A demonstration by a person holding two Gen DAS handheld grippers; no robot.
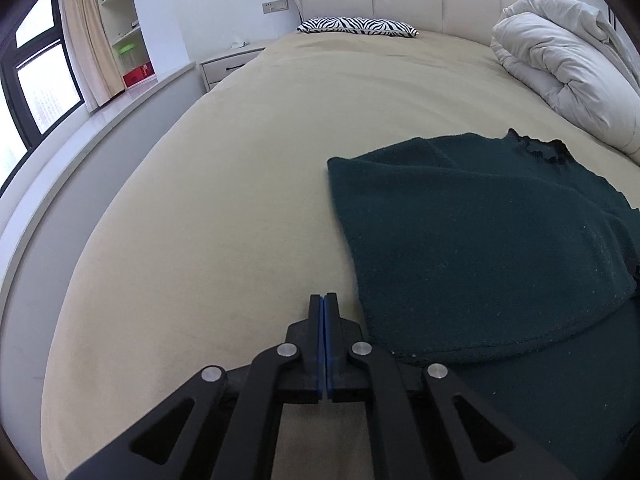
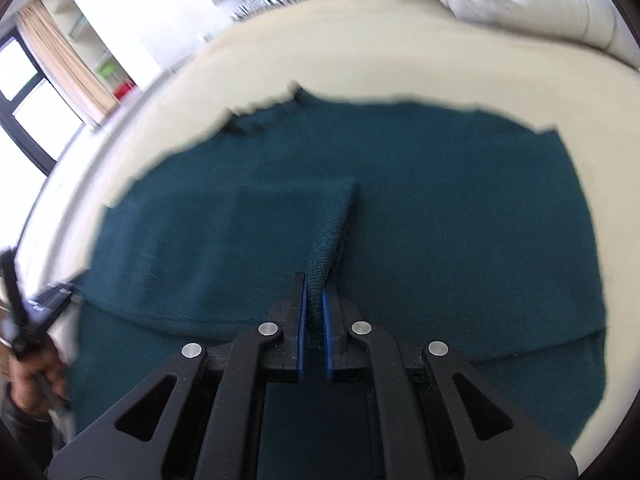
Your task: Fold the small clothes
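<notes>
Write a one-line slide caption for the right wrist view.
Right gripper pinches a raised fold of the dark green sweater spread on the beige bed.

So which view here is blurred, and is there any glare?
Right wrist view: motion-smeared, the green sweater edges ragged, though the right gripper is sharp. Left wrist view: crisp, with the window blown out white; both bend at the fisheye rim.

Left gripper (image 1: pixel 324 300) pointed steeply down, blue pads pressed flat together, nothing between them. Right gripper (image 2: pixel 314 280) likewise angled downward, jaws clamped on a raised ridge of dark green cloth (image 2: pixel 332 240). Hand (image 2: pixel 34 376) wrapped around a handle at the right view's lower left edge.
</notes>
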